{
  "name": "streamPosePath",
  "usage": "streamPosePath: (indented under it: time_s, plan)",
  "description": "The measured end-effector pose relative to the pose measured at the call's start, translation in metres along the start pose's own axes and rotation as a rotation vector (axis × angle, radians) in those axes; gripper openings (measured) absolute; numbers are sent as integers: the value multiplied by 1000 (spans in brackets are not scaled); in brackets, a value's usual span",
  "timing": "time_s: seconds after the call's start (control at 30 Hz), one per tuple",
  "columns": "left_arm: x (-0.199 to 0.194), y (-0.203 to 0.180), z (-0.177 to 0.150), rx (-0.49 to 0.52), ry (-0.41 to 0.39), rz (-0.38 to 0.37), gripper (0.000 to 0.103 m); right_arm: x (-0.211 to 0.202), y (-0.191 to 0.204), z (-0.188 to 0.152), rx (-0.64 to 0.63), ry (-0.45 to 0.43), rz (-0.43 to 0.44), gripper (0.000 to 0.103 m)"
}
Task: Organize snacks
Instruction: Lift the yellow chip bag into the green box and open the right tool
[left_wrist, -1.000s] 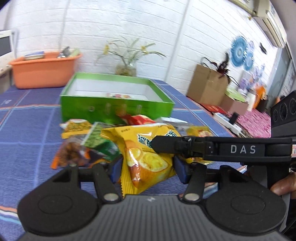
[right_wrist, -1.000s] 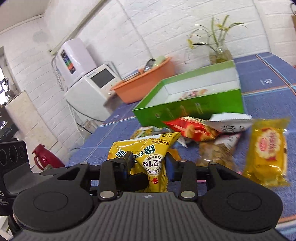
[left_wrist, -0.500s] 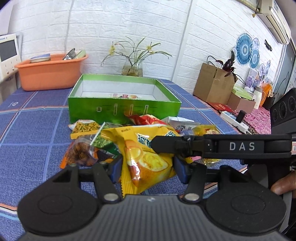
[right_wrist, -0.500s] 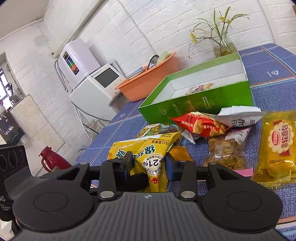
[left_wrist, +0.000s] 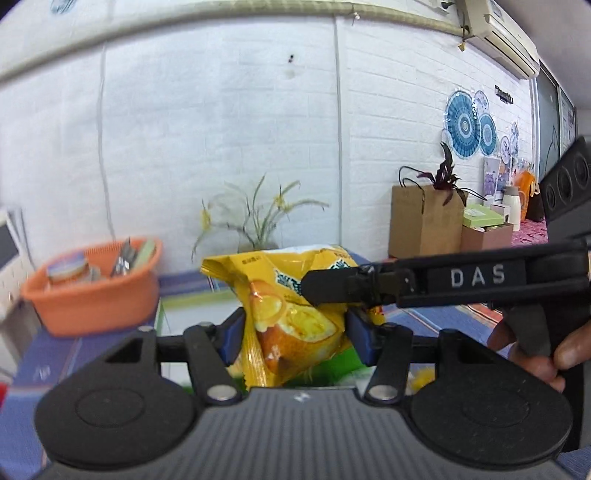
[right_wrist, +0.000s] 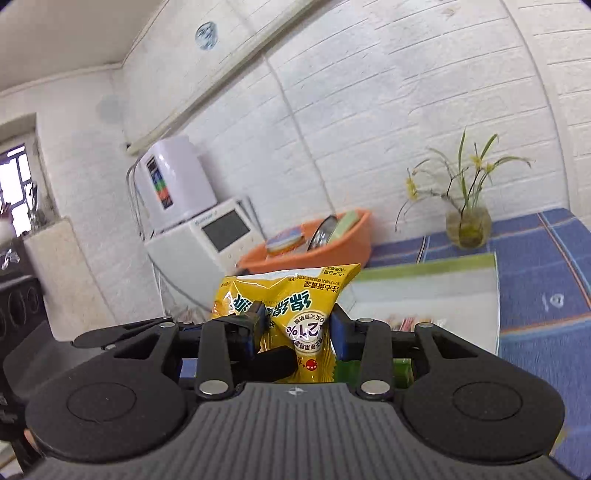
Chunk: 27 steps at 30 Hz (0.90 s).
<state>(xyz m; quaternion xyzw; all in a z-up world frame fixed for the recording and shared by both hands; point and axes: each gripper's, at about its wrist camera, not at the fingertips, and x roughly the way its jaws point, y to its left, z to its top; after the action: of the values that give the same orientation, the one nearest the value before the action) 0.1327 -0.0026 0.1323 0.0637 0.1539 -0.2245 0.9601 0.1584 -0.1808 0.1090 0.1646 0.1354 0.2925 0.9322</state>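
Gripping one yellow snack bag (left_wrist: 295, 306) between my left tool (left_wrist: 295, 332) and right tool (right_wrist: 295, 332), above the green box (right_wrist: 424, 291).

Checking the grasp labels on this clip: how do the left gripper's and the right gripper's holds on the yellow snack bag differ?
The left gripper clamps the yellow snack bag on its picture side, while the right gripper clamps its text side, print upside down. In the left wrist view the right gripper reaches across the bag from the side; in the right wrist view the left gripper's finger tips show at the bag's left edge. Both are shut on the same bag, near the green box.
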Motion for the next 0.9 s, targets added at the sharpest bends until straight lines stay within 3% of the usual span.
streamPosePath:
  time_s: [0.13, 0.4, 0.5, 0.53, 0.57, 0.6, 0.8, 0.9]
  plan:
    - [40, 9, 16, -5, 1, 4, 57, 30, -21, 22, 3, 21, -30, 66]
    - [130, 27, -19, -108, 181, 17, 58, 91, -81, -9, 74, 134, -91, 67]
    - [154, 32, -32, -125, 239, 30, 66, 103, -101, -20, 146, 166, -107, 74]
    - [157, 33, -35, -126, 244, 36, 69, 103, -106, -22, 169, 171, -120, 82]
    - [157, 34, -37, -123, 239, 45, 69, 101, -110, -23, 191, 166, -132, 89]
    - [155, 35, -37, -115, 226, 58, 70, 96, -113, -24, 204, 147, -138, 103]
    - [111, 43, -33, -110, 149, 129, 76, 50, -110, -15, 218, 68, -162, 103]
    - [72, 39, -40, -149, 97, 171, 84, 19, -103, -15, 232, 48, -136, 103]
